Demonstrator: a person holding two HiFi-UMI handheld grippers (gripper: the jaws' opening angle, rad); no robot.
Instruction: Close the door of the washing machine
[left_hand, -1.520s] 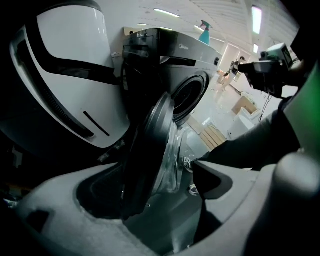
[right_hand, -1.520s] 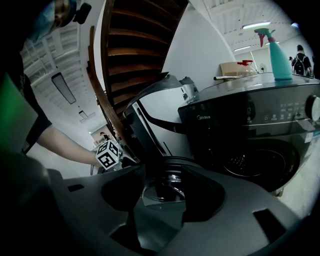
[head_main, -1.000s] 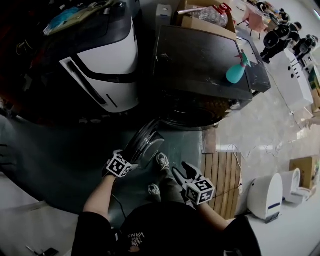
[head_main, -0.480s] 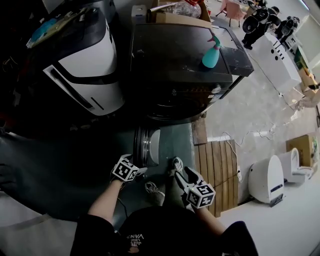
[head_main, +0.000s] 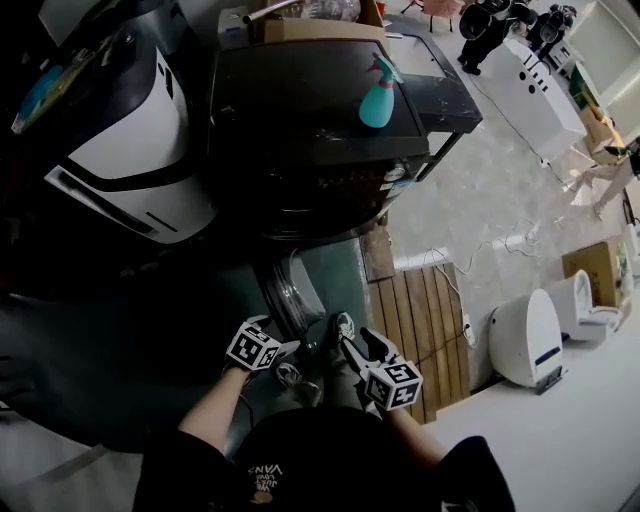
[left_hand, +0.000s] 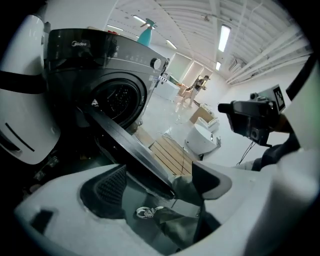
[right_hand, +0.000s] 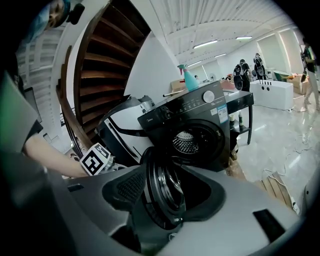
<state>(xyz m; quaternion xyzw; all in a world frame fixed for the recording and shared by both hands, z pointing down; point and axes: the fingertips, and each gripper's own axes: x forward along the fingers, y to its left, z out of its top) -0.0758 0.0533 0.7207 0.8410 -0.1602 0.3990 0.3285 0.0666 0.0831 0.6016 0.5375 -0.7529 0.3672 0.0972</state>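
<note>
Swinging toward closure, the door (head_main: 288, 295) now stands nearly edge-on in the head view. It leans toward the machine, where a second ago it angled outward. Nearest the camera, the left gripper (head_main: 280, 350) has its jaws wide apart, straddling the door's free edge, which runs between them in the left gripper view. Whether either pad touches the edge cannot be told. Just beside it, the right gripper (head_main: 358, 345) is likewise wide and holds nothing, aimed at the door's inner glass. Beyond, the washing machine (head_main: 320, 130) shows its drum opening (right_hand: 187, 141) uncovered, and a teal spray bottle (head_main: 377, 95) stands on its top. Judgement: closing is under way, but the door is well short of the latch.
</note>
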